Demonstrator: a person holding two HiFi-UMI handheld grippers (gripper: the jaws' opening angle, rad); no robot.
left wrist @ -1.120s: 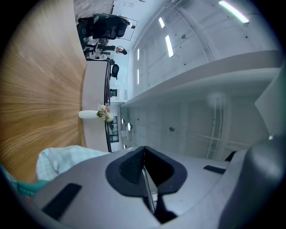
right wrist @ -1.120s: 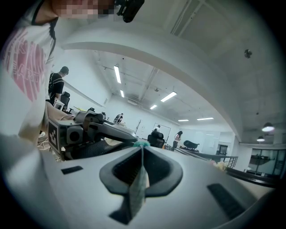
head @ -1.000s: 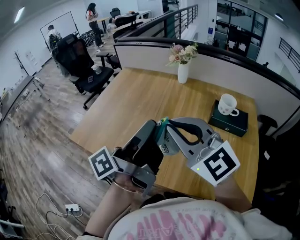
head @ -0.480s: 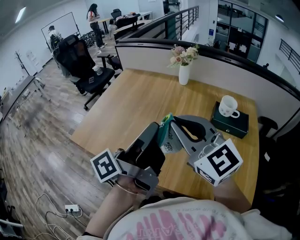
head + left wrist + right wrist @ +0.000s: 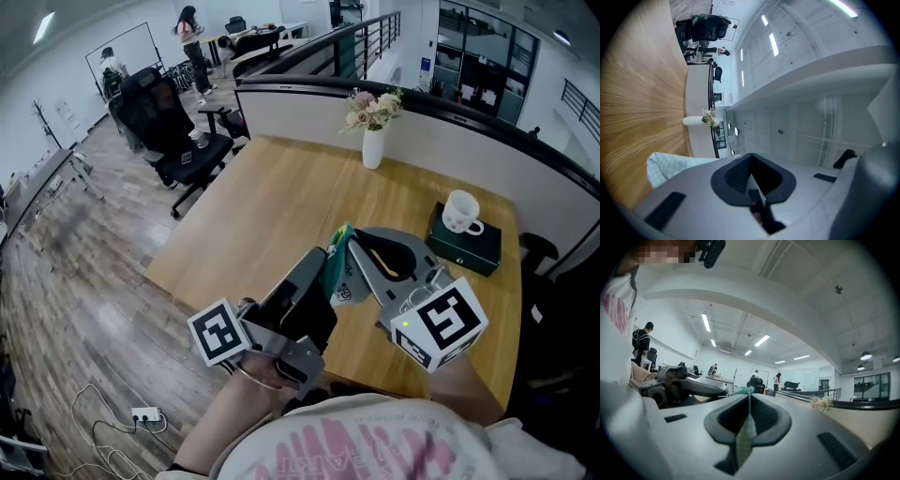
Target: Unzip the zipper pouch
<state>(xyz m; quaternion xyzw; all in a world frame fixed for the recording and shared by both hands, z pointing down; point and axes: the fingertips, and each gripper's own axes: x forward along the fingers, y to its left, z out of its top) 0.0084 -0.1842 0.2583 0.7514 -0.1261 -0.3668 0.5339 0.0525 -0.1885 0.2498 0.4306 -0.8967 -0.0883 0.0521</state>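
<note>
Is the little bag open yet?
Not that I can see. Done: the pouch is held up above the table, pinched by the left tongs and the right tongs. In hand: that two-sided grip. Left: the unzipping itself; no open gap shows.

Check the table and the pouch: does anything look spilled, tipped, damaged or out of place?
Nothing stands out. The vase stands upright, the mug sits upright on the dark box, and nothing is spilled on the table. The zipper pouch is off the table, pinched between the left gripper and right gripper.
</note>
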